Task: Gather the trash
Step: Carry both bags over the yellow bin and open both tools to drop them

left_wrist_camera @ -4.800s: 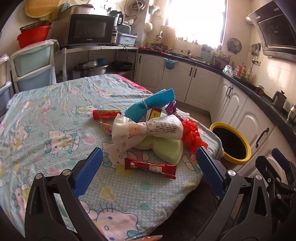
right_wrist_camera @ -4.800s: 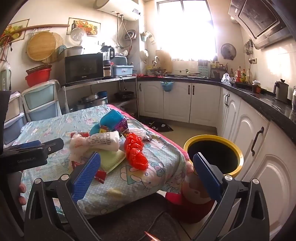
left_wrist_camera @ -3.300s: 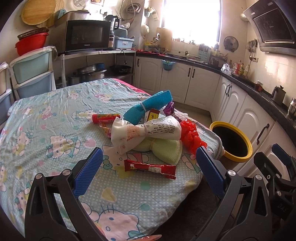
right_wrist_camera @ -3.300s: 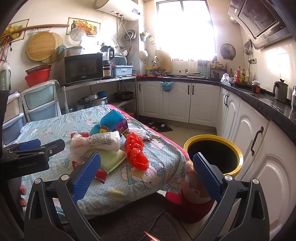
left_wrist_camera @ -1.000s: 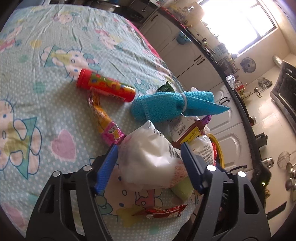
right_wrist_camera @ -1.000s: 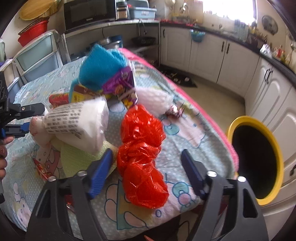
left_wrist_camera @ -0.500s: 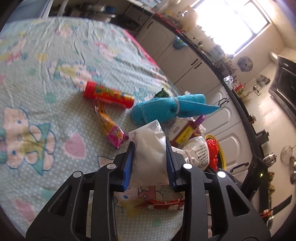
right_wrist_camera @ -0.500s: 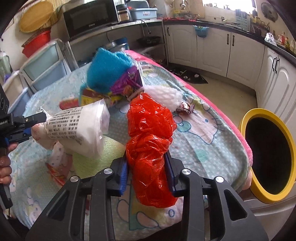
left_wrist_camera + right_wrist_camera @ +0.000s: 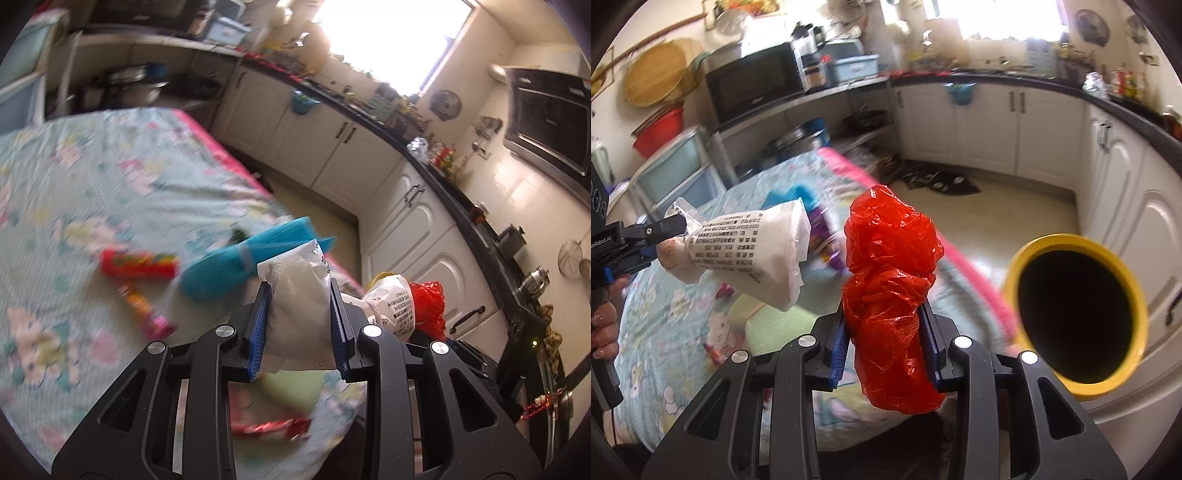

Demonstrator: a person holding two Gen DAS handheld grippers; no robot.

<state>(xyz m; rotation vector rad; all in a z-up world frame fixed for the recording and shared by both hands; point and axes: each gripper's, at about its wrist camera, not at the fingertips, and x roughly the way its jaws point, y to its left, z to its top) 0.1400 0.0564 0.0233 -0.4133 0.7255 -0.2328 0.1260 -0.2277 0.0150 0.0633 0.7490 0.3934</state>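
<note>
Pinching white bag (image 9: 299, 317), left gripper (image 9: 300, 325), clear of table (image 9: 74, 184) | right gripper (image 9: 886, 339) clamped on red bag (image 9: 890, 295) | yellow-rimmed bin (image 9: 1078, 310) just right

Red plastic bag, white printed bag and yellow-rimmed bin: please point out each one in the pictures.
red plastic bag (image 9: 892, 295), right wrist view, on its crumpled middle.
white printed bag (image 9: 753, 254), right wrist view, on the printed side.
yellow-rimmed bin (image 9: 1071, 240), right wrist view, on the upper yellow rim.
</note>
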